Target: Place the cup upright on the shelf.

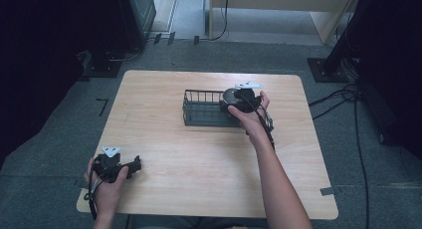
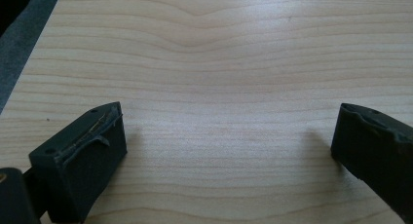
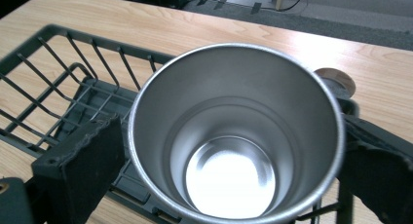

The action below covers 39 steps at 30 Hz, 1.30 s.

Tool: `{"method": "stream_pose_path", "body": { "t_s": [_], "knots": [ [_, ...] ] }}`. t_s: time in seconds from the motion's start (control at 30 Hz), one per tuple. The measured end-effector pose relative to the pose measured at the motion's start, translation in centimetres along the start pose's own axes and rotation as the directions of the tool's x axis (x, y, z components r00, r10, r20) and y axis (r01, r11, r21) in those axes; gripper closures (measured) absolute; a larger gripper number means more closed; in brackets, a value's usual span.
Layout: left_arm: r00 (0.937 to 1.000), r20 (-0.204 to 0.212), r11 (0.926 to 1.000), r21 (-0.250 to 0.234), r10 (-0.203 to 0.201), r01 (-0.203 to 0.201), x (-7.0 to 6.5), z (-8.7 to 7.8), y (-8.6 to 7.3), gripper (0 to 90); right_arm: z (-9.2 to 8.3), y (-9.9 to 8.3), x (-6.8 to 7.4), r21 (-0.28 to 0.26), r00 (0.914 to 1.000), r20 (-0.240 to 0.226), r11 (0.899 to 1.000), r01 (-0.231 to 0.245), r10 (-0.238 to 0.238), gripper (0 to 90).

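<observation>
Wooden counter (image 1: 209,159), wire basket (image 1: 201,109) at twelve o'clock. Right gripper (image 3: 229,151) jaws spread around steel cup (image 3: 234,136) standing in basket: placing step, apparently released. Next: lift clear; left gripper (image 2: 226,146), seven o'clock, gapes empty.

Black tools (image 1: 133,167) bear grey three-cornered plates (image 1: 111,151).

No text, label, brand, number or sign can be read on anything in the high view or in either gripper view.
</observation>
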<state>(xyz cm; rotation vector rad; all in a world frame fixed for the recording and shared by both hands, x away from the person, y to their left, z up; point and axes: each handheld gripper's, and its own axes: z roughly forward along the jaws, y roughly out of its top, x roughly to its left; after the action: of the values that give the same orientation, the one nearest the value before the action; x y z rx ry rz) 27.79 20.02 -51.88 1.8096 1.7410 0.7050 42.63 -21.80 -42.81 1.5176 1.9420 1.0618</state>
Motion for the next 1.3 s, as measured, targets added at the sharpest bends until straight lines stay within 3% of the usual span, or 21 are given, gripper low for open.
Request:
{"method": "stream_pose_path", "body": {
  "t_s": [0.6,0.8,1.3],
  "knots": [
    [1.0,0.0,1.0,0.0,0.0,0.0,0.0,0.0,0.0,0.0,-4.3,0.2,-0.8,-0.063,0.9999,0.012,0.998,0.012,-0.011,0.4],
    [1.0,0.0,1.0,0.0,0.0,0.0,0.0,0.0,0.0,0.0,-5.8,-1.0,-1.8,-0.068,0.9994,0.034,0.998,0.007,-0.004,0.3],
    [1.0,0.0,1.0,0.0,0.0,0.0,0.0,0.0,0.0,0.0,-7.5,-4.6,-4.2,-0.063,0.9969,0.069,0.997,-0.035,0.039,0.3]
  ]
}}
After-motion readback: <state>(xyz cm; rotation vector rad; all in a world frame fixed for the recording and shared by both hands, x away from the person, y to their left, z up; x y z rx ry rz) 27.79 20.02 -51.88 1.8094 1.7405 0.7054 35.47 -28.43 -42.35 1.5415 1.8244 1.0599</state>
